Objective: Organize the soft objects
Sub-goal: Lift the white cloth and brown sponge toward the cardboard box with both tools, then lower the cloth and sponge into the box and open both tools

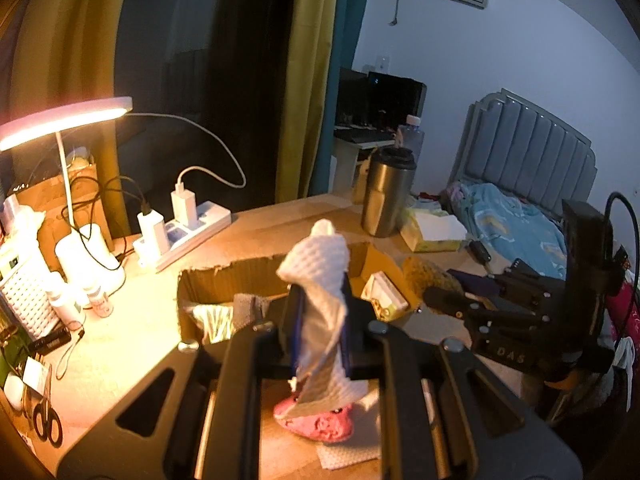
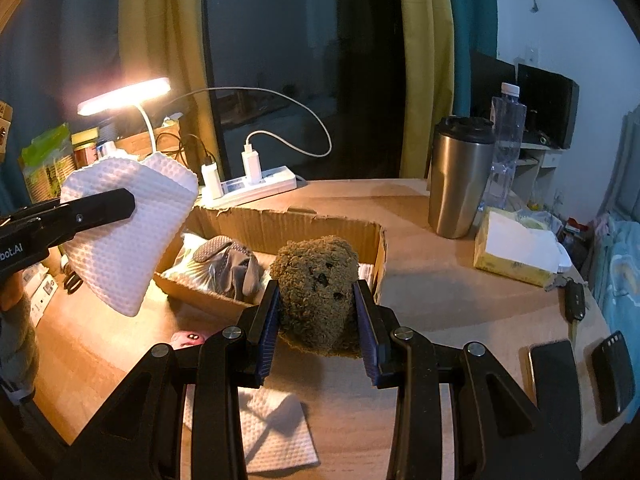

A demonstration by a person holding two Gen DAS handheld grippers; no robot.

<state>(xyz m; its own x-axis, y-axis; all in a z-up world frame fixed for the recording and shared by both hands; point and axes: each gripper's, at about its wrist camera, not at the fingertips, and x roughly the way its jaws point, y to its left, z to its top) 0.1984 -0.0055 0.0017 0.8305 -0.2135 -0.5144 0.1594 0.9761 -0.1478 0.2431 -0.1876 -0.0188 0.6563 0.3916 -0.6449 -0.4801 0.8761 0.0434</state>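
My left gripper (image 1: 320, 300) is shut on a white waffle-textured cloth (image 1: 316, 264) and holds it up above the desk, in front of an open cardboard box (image 1: 224, 276). The cloth also shows in the right wrist view (image 2: 128, 236), left of the box (image 2: 280, 224). My right gripper (image 2: 316, 300) is shut on a brown fuzzy plush toy (image 2: 316, 280) at the box's near right edge; it also shows in the left wrist view (image 1: 432, 276). A grey cloth (image 2: 228, 260) lies inside the box. A pink plush (image 1: 316, 424) and another white cloth (image 2: 276, 428) lie on the desk.
A steel tumbler (image 2: 460, 180), a water bottle (image 2: 506, 140) and a tissue box (image 2: 516, 248) stand at the right. A power strip (image 2: 256, 188) and a lit desk lamp (image 2: 124, 96) are behind the box. A car key (image 2: 576, 300) and two phones (image 2: 552, 372) lie near the right edge. Scissors (image 1: 48, 424) lie at the left.
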